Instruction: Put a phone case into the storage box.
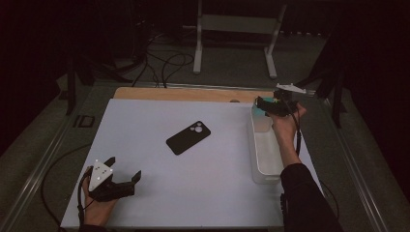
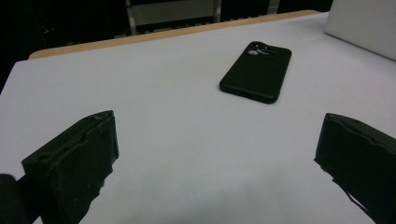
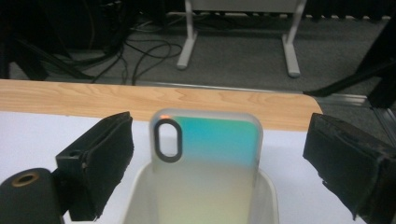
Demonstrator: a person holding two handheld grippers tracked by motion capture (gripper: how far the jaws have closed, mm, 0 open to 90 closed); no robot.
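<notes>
A black phone case lies flat, camera cut-out up, near the middle of the white table top. My left gripper rests at the near left corner, open, with bare table between its jaws. An iridescent teal phone case stands tilted against the far end of a white bin. My right gripper hovers over that end of the bin, open. The teal case sits between the jaws, and both pads are clear of it.
The bin runs along the table's right edge. A wooden strip borders the far side. Beyond it on the floor stand a metal frame and loose cables. A cable trails off the near left.
</notes>
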